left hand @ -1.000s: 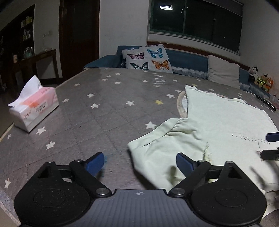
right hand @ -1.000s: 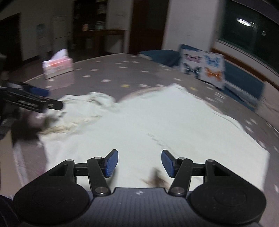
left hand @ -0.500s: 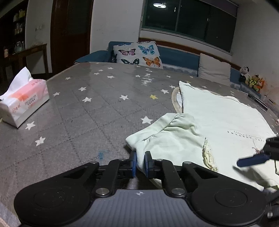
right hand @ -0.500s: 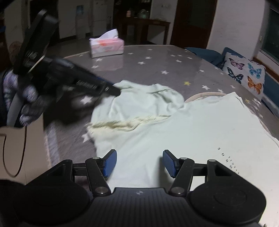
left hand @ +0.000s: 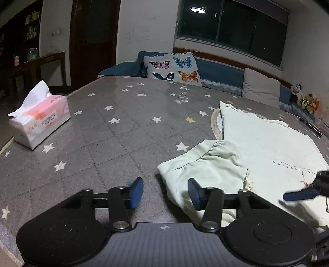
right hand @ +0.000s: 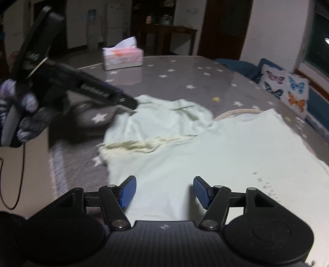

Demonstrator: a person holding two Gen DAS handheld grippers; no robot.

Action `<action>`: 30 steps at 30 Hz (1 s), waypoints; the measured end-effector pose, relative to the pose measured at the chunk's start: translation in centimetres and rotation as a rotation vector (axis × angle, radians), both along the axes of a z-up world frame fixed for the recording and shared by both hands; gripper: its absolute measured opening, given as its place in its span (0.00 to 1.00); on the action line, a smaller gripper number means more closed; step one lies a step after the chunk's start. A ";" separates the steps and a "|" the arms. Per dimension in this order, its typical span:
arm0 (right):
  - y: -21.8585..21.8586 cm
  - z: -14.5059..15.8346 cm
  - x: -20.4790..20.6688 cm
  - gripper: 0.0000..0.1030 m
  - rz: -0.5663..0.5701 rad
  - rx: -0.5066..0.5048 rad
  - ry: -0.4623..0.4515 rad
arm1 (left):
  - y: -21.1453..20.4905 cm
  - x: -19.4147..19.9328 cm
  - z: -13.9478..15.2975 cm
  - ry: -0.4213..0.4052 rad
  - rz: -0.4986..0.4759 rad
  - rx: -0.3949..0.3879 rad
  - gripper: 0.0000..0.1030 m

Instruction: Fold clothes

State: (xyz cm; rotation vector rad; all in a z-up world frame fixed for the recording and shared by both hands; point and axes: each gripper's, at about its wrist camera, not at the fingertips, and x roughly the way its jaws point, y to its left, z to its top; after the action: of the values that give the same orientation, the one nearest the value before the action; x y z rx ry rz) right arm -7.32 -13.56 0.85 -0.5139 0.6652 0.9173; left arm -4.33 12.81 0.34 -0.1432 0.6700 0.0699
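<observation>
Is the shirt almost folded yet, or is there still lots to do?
Just started. Done: one sleeve of the pale green shirt lies bunched in over the body. In hand: nothing; the left gripper and right gripper are both open, over the cloth. Left to do: most of the shirt lies spread flat on the starry table, so nearly every fold remains.

1. Illumination: dim indoor light; a round ceiling lamp (left hand: 197, 9) is seen mirrored in the dark window (left hand: 232, 30) far ahead of the left gripper (left hand: 165, 192).
2. Glare: a pale sheen is laid on the table (left hand: 115, 131) ahead of that gripper.
3. Blur: the right wrist view is softened throughout; the left gripper (right hand: 131, 102) there is smeared.
4. Distortion: straight lines are bowed toward the edges, and the corners are darkened.
</observation>
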 end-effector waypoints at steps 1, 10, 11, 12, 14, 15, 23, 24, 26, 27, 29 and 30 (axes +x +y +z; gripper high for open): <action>0.1 0.0 0.0 0.61 0.001 0.002 -0.002 | 0.0 0.0 -0.1 0.005 0.000 -0.007 0.50; 1.1 -0.5 0.5 0.61 0.002 0.029 0.003 | -0.2 0.2 -0.8 0.020 -0.015 -0.061 0.32; 1.3 -0.6 0.4 0.61 0.010 0.028 0.006 | -0.2 0.3 -0.8 0.021 -0.021 -0.074 0.19; 1.5 -0.7 0.4 0.61 0.018 0.028 0.008 | -0.1 0.4 -0.7 0.021 -0.026 -0.086 0.16; 1.8 -0.8 0.3 0.61 0.028 0.026 0.009 | -0.2 0.3 -0.5 0.007 -0.033 -0.103 0.07; 1.9 -0.9 0.3 0.61 0.031 0.025 0.008 | -0.2 0.2 -0.3 -0.009 -0.037 -0.111 0.06; 0.4 -0.3 1.0 0.61 -0.024 0.055 0.036 | -2.9 -0.7 2.3 -0.127 -0.226 -0.157 0.03; -0.1 -0.2 1.1 0.61 -0.039 0.053 0.031 | -3.4 -0.7 2.4 -0.133 -0.253 -0.163 0.03; -1.2 0.1 1.4 0.61 -0.072 0.048 0.020 | -4.3 -0.7 2.4 -0.138 -0.303 -0.172 0.03; -1.8 0.2 1.6 0.61 -0.094 0.045 0.016 | -4.8 -0.7 2.4 -0.140 -0.329 -0.175 0.03; -2.9 0.3 2.0 0.61 -0.137 0.040 0.007 | -5.6 -0.9 2.3 -0.149 -0.383 -0.178 0.03; -3.4 0.5 2.3 0.61 -0.157 0.043 0.002 | -6.0 -1.0 2.3 -0.153 -0.407 -0.176 0.03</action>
State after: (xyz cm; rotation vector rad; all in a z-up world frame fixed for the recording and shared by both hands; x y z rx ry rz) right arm -4.98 -17.00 1.37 -0.4159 0.6767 0.7827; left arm -5.29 6.85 2.66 -0.1766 0.5412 -0.3885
